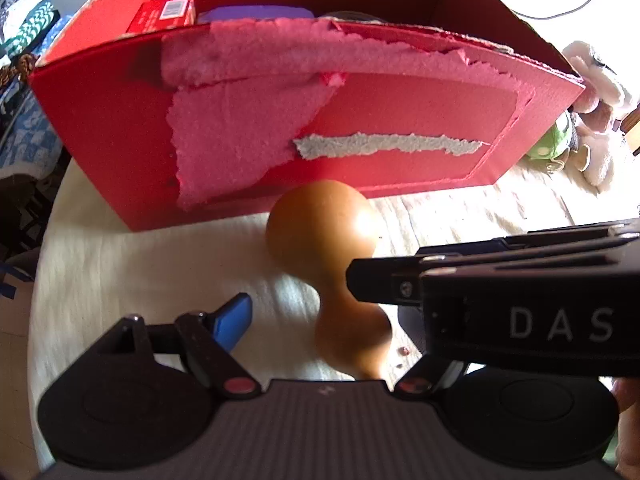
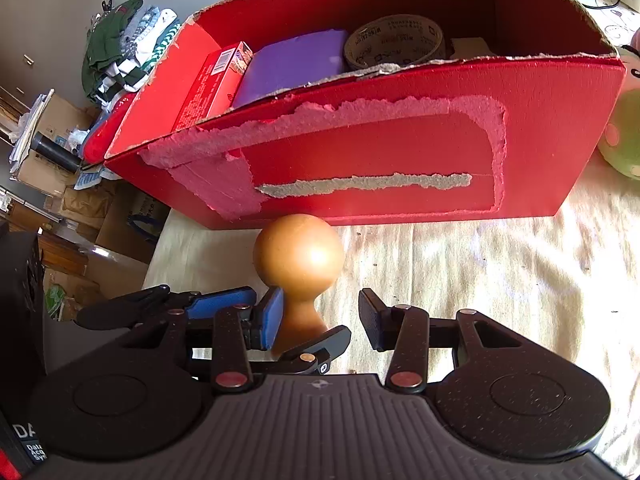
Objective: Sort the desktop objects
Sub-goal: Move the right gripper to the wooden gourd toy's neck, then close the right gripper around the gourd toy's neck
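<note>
Right wrist view, nearest item: right gripper (image 2: 320,318), jaws set wide, one blue-padded finger (image 2: 272,318) just beside the neck of a brown gourd (image 2: 298,256), the other finger well clear at 3 o'clock. Left gripper (image 2: 224,320) enters from 9 o'clock, its fingers either side of the gourd's lower lobe, spread apart and closed on nothing. In the left wrist view only one blue pad (image 1: 234,320) shows; the right gripper's black body (image 1: 500,292) crosses over the other side. Gourd lies on the cream-clothed desk (image 2: 500,280), bulb toward 12 o'clock, just short of the box. Beyond: red cardboard box (image 2: 540,120), front face torn. Contents: red carton (image 2: 212,84), purple block (image 2: 292,64), tape roll (image 2: 394,42). At 3 o'clock of box: green plush toy (image 2: 624,140).
</note>
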`<state>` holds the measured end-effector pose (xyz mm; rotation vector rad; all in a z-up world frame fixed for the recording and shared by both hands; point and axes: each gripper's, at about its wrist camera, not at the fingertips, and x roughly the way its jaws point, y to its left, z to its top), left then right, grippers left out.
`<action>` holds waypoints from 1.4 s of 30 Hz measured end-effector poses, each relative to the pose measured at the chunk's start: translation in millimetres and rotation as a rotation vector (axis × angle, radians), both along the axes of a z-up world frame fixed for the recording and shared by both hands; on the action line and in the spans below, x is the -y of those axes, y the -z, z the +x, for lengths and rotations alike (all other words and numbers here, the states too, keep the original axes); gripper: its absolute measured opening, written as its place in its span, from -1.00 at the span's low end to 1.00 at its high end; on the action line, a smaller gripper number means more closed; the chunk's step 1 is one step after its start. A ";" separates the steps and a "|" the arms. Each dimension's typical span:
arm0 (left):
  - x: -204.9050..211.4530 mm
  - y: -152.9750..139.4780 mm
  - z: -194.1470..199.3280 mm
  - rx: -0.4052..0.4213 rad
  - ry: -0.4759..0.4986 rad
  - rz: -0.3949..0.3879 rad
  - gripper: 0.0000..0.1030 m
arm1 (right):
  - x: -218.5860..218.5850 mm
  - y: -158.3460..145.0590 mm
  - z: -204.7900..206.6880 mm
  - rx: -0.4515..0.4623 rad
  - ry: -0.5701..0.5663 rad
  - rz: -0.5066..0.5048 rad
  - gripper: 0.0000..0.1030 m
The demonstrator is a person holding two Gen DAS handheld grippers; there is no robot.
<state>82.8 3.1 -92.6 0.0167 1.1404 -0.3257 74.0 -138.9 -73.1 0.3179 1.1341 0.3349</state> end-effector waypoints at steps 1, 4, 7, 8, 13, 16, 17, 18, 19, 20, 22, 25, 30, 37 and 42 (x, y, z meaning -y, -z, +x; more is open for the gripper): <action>0.2 0.5 0.2 -0.001 -0.003 0.002 0.56 | -0.1 0.3 -0.3 0.001 -0.001 0.000 -0.10; 0.8 1.5 0.5 -0.003 -0.009 0.004 0.57 | -0.5 1.2 -1.0 0.002 -0.001 -0.001 -0.10; 1.5 4.2 1.5 -0.005 -0.008 0.008 0.57 | -0.5 1.8 -2.0 0.004 -0.001 -0.001 -0.10; 1.6 4.8 1.7 -0.005 -0.009 0.011 0.58 | -0.4 1.8 -2.4 0.006 0.001 -0.001 -0.10; 5.7 9.2 1.0 0.001 -0.006 0.030 0.69 | 0.9 1.4 -4.8 0.023 0.010 -0.004 -0.11; 10.1 10.9 -0.8 0.009 0.005 0.048 0.70 | 0.9 1.5 -6.0 0.030 0.007 -0.006 -0.14; 11.1 11.3 -1.3 0.012 0.006 0.052 0.69 | 0.2 1.4 -6.2 0.031 0.002 -0.008 -0.18; 12.1 11.8 -2.1 0.015 0.006 0.055 0.68 | -0.6 1.4 -6.3 0.032 -0.003 -0.009 -0.20; 12.7 12.1 -2.6 0.019 0.007 0.057 0.68 | -1.3 1.4 -6.5 0.032 -0.008 -0.011 -0.23; 14.5 12.2 -4.4 0.024 0.011 0.063 0.68 | -1.9 1.5 -6.4 0.032 -0.011 -0.013 -0.24; 17.6 12.6 -8.1 0.035 0.018 0.072 0.68 | -2.8 2.8 -5.5 0.032 -0.012 -0.011 -0.27; 18.2 13.4 -11.3 0.053 0.022 0.074 0.68 | -6.3 7.0 -3.2 0.028 -0.017 -0.020 -0.27; 12.9 17.0 -21.4 0.094 0.032 0.044 0.78 | -16.0 9.5 1.4 0.048 -0.042 -0.007 -0.26; 14.4 21.9 -36.1 0.173 0.067 0.072 0.62 | -26.3 15.7 6.9 0.023 -0.064 0.031 -0.25; 14.2 22.6 -40.9 0.208 0.085 0.071 0.34 | -35.8 15.3 12.2 0.020 -0.088 0.052 -0.31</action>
